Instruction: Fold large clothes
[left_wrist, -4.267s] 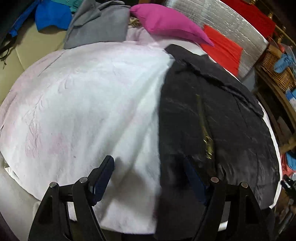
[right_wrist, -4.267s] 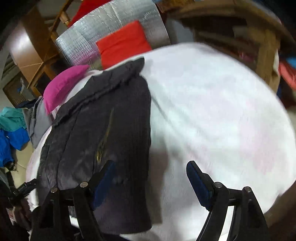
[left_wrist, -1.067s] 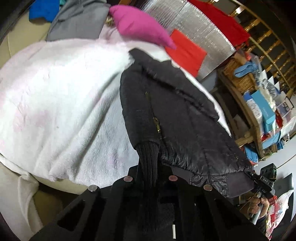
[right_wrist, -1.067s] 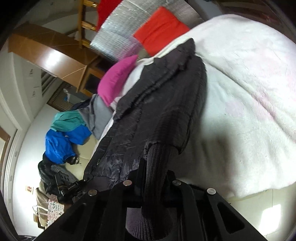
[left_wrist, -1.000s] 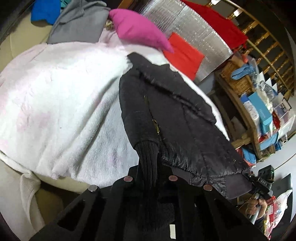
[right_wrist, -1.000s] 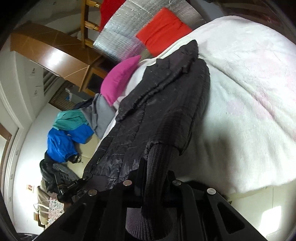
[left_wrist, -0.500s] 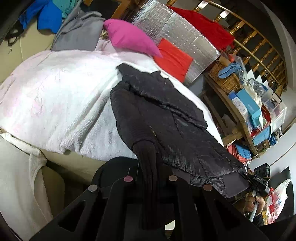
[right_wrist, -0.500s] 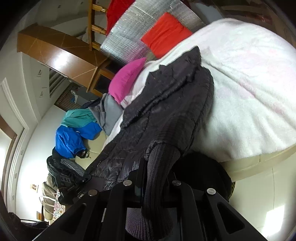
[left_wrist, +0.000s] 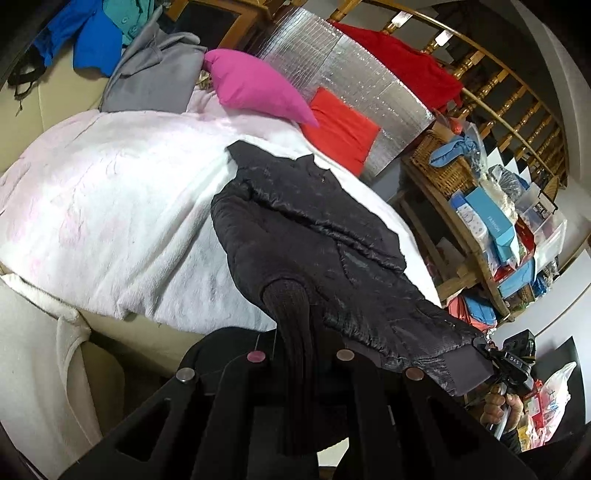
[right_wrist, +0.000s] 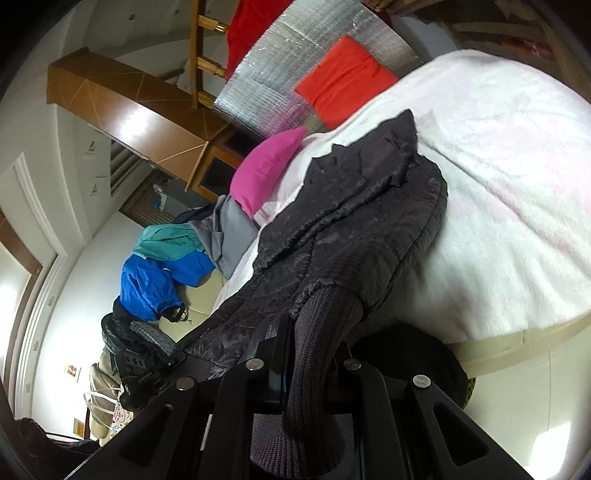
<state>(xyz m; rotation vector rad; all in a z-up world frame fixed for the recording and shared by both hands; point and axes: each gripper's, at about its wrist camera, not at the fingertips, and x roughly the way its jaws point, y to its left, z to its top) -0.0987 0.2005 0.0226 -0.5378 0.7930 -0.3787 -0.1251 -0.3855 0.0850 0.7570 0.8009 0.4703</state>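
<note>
Nearest: my left gripper (left_wrist: 295, 354), jaws clamped on one ribbed knit cuff (left_wrist: 291, 314) of the black quilted jacket (left_wrist: 314, 236); my right gripper (right_wrist: 306, 363), clamped likewise on the other cuff (right_wrist: 321, 317). Jacket: hem end raised off the bed between both grippers, collar end lying on the white fleece blanket (left_wrist: 110, 184). Beyond: pink pillow (left_wrist: 255, 86), red cushion (left_wrist: 341, 127), silver quilted panel (left_wrist: 332, 70). Far shelf: blue box (left_wrist: 496, 221) lettered "FASHION".

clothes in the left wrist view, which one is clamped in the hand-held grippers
The black jacket. The left hand-held gripper and right hand-held gripper each pinch a ribbed cuff; the grey garment and blue garment lie untouched.
</note>
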